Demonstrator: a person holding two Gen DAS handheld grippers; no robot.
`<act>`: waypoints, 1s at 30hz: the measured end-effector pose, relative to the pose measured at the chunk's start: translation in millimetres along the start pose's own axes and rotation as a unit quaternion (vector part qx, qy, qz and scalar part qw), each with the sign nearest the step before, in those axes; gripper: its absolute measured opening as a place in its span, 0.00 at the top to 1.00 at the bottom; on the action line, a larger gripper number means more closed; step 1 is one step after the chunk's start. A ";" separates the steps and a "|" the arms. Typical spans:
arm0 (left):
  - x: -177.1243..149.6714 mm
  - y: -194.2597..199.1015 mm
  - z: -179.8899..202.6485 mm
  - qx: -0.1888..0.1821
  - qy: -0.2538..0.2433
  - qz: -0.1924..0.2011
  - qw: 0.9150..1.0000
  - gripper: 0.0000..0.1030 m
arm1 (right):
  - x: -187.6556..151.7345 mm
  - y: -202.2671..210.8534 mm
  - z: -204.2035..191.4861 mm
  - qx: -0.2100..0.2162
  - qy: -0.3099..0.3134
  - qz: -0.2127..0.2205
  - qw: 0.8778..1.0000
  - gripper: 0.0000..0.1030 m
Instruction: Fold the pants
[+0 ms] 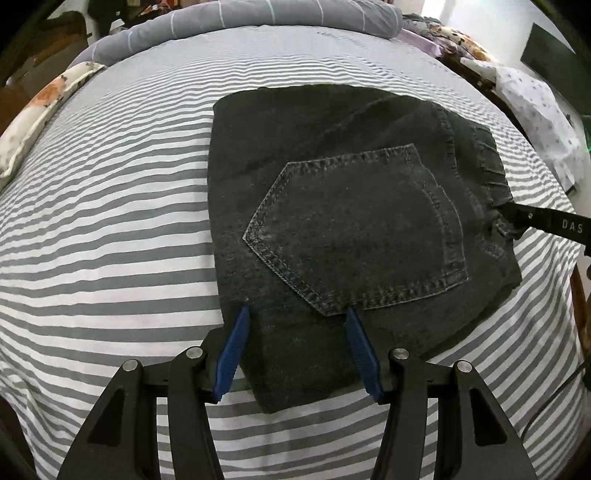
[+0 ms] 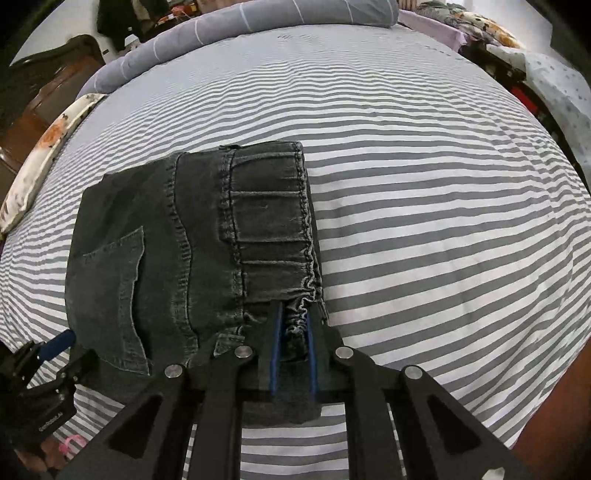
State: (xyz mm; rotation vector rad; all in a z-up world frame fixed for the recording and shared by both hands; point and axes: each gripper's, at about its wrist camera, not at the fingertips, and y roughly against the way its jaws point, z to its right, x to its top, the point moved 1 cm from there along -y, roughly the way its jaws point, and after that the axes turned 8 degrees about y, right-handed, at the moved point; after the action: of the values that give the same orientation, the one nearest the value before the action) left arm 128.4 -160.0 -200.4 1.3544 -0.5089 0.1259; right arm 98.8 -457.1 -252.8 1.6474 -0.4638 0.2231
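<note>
While the folded dark grey denim pants [image 1: 343, 221] lie on the striped bed [image 1: 110, 240], the right hand-held gripper [image 2: 293, 325] pinches their elastic waistband [image 2: 273, 221]; the left hand-held gripper [image 1: 297, 314], spread, straddles their near edge.

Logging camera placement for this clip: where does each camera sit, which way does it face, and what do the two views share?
Left wrist: on the left gripper, facing steeply down at the pocket side of the folded pants on the striped bed; own blue fingers apart; right gripper's tip enters at right.
Right wrist: on the right gripper, facing steeply down at the waistband; own fingers pinch it; left gripper at lower left.
Shared: pants, bed, rolled grey blanket.
</note>
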 end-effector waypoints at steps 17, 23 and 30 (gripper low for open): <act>-8.3 22.4 -14.7 -0.027 0.022 0.005 0.999 0.46 | -23.8 28.0 19.2 0.051 -0.060 0.011 0.997 0.74; -16.5 28.2 -34.5 -0.039 0.064 0.011 0.997 0.46 | -40.7 29.9 3.9 0.137 -0.099 -0.018 0.985 0.69; -17.1 28.4 -45.8 -0.033 0.085 0.017 0.996 0.46 | -29.8 1.8 -7.2 0.142 -0.149 -0.032 0.978 0.62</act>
State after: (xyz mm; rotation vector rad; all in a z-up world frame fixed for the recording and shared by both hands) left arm 115.2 -106.5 -187.7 1.2584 -0.3895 0.2482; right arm 72.2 -445.2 -262.4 1.9853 -0.6252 -0.0095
